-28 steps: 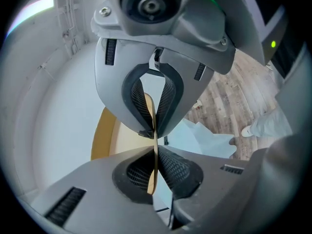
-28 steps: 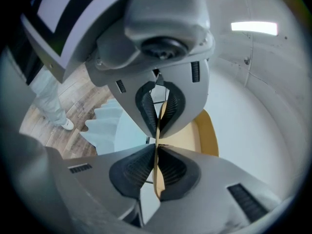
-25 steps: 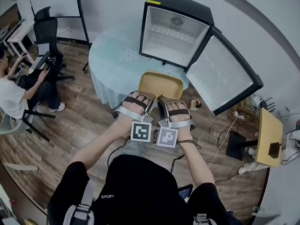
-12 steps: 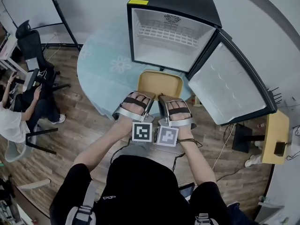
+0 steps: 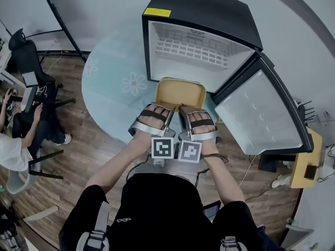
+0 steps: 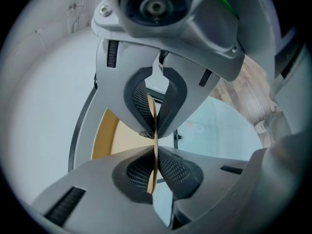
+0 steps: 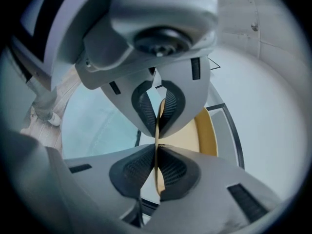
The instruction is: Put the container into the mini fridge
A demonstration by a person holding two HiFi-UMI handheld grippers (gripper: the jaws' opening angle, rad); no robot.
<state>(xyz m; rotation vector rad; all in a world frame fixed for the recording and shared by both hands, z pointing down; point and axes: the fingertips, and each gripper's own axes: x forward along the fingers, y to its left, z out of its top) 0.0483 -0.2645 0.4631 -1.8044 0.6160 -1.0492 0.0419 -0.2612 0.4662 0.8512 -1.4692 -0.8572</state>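
A shallow tan container [image 5: 180,93] is held level in front of the open black mini fridge [image 5: 201,41], just short of its opening. My left gripper [image 5: 163,110] is shut on the container's near rim [image 6: 154,145] at the left. My right gripper [image 5: 184,111] is shut on the same rim [image 7: 157,145] at the right. In both gripper views the thin tan edge is pinched between the dark ribbed pads [image 6: 168,167]. The fridge's white inside holds a wire shelf [image 5: 191,50]. Its door [image 5: 259,114] stands swung out to the right.
The fridge stands on a round table with a pale blue cloth [image 5: 112,80]. A person sits at the far left beside a black office chair [image 5: 29,56]. A yellow stand [image 5: 303,166] is at the right on the wood floor.
The fridge has come closer and now fills more of the head view. The container and both grippers have moved forward toward its opening. Both grips are unchanged.
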